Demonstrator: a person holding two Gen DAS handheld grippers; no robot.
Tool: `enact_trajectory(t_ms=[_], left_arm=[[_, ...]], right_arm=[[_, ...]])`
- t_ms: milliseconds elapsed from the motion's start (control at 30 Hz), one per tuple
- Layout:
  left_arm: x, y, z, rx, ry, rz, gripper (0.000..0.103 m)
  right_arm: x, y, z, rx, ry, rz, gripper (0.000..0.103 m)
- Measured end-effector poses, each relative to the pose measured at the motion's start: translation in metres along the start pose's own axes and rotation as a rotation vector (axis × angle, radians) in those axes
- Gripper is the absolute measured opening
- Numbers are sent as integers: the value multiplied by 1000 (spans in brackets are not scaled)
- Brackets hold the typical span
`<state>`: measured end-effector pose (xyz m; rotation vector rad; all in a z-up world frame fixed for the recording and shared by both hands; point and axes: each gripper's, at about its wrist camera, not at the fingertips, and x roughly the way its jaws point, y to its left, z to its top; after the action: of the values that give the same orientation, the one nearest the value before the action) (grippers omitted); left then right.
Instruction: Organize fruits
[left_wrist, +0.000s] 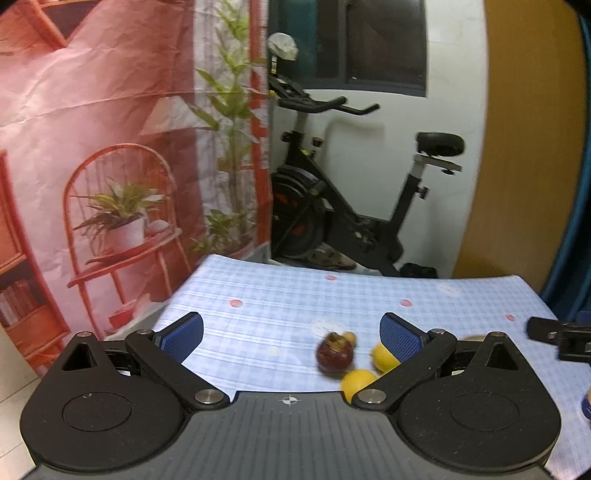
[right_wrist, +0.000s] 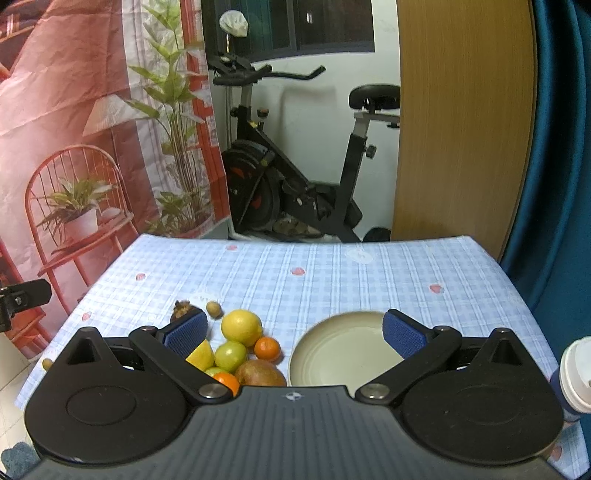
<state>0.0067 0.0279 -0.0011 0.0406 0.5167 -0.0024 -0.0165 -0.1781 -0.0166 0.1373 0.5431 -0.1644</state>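
Note:
In the right wrist view a pile of fruit lies on the checked tablecloth: a lemon (right_wrist: 241, 327), a green fruit (right_wrist: 230, 356), an orange (right_wrist: 267, 348), a brown fruit (right_wrist: 260, 373), a mangosteen (right_wrist: 181, 309) and a small longan (right_wrist: 214, 308). A beige plate (right_wrist: 332, 350) sits empty to their right. My right gripper (right_wrist: 293, 330) is open above them. My left gripper (left_wrist: 291, 334) is open and empty; the mangosteen (left_wrist: 334, 354) and two lemons (left_wrist: 382, 356) (left_wrist: 356, 382) lie between its fingers.
The table (right_wrist: 369, 280) has its far edge near an exercise bike (right_wrist: 295, 177). A printed backdrop (right_wrist: 92, 129) hangs at left, a wooden panel (right_wrist: 461, 122) at right. A white cup (right_wrist: 576, 373) stands at the table's right edge.

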Motion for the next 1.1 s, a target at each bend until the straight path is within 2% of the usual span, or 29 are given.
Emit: enact_trajectory(t_ms=[267,433,533,600,700,833,967,1100], left_arm=[[20,64,14,-157,6,100,102],[25,107,13,-203,-40,99,102],[37,130,8,-211,-18,107,102],[44,147,1,-223,5,135,102],[55,174,-12,-283,58,158,100],[74,205,-32,-369,121,163,100],[100,216,-48,-337,191,206,93],[123,226,-64,-351,264,231,82]], right_arm=[[14,-1,13,4,-127,29,103],[39,6,14,8,-187,58,103],[54,12,13,55,-220,132,103],[66,17,14,79,-200,223,103],[82,29,11,78,-175,277,103],[100,43,8,65,-158,292,103],[115,48,5,106,-135,357,103],[130,55,10,90,-93,334,103]])
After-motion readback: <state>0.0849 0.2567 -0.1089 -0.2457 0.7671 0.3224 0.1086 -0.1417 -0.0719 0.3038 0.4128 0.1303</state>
